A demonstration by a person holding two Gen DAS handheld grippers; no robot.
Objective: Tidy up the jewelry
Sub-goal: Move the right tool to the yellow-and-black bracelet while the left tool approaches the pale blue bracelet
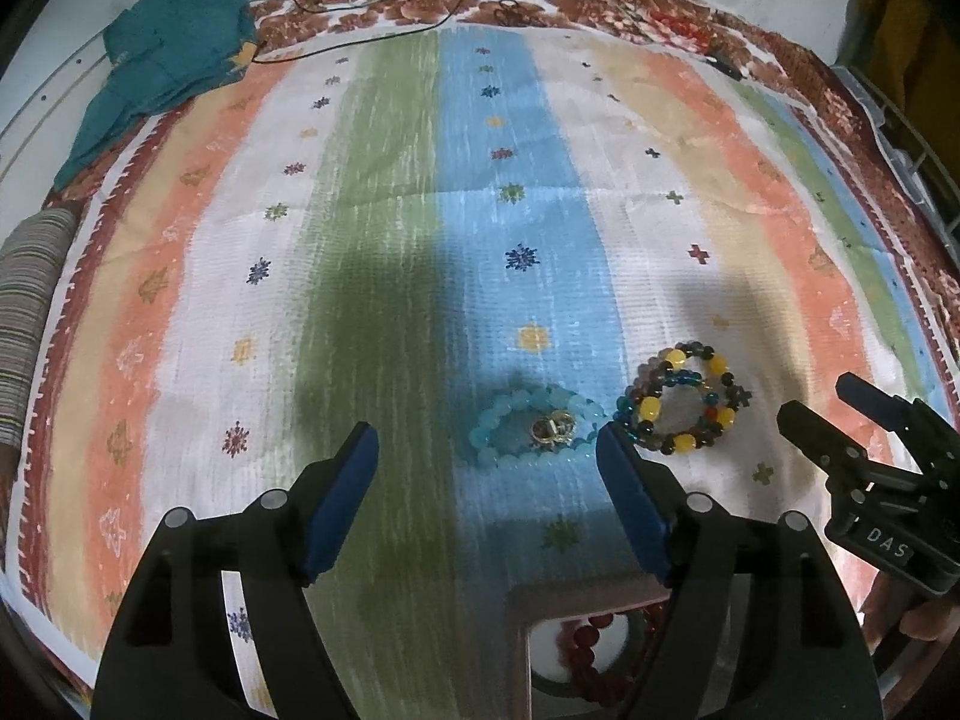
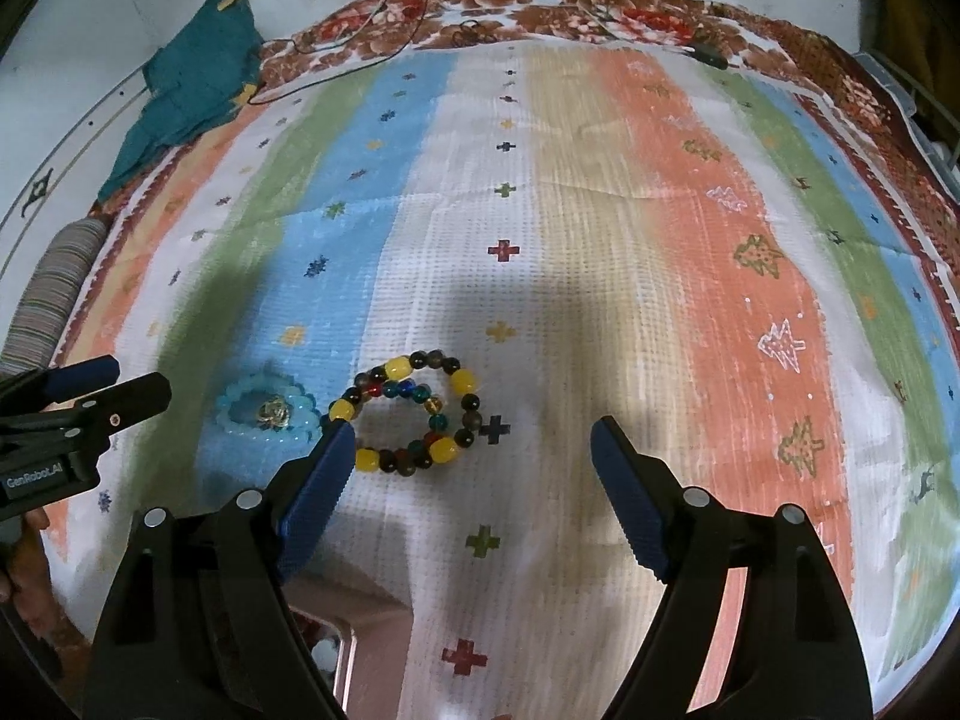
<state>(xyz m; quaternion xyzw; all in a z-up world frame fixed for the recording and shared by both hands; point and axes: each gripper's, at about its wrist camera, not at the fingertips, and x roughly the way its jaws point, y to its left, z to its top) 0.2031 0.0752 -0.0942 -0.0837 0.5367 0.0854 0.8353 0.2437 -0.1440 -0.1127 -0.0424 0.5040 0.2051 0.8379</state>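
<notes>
A light blue bead bracelet (image 1: pixel 489 420) (image 2: pixel 231 414) lies on the striped cloth (image 1: pixel 390 180), ringed round small gold pieces (image 1: pixel 552 427) (image 2: pixel 273 411). Just right of it lies a stack of multicoloured bead bracelets (image 1: pixel 650 406) (image 2: pixel 399 369) with yellow, dark and teal beads. My left gripper (image 1: pixel 486 450) (image 2: pixel 141 378) hangs open above the blue bracelet, nothing between its fingers. My right gripper (image 2: pixel 471 438) (image 1: pixel 816 399) stands open over the cloth, its left pad (image 2: pixel 324 468) near the multicoloured bracelets' edge. A pink box (image 1: pixel 522 618) (image 2: pixel 348 654) below holds a red bead bracelet (image 1: pixel 591 654).
A teal garment (image 1: pixel 174 54) lies at the cloth's far left corner, with thin black cables (image 1: pixel 372 30) along the far edge. A striped roll (image 1: pixel 30 324) sits at the left edge, a plastic crate (image 1: pixel 900 138) at the right. A hand (image 1: pixel 924 618) grips the right tool.
</notes>
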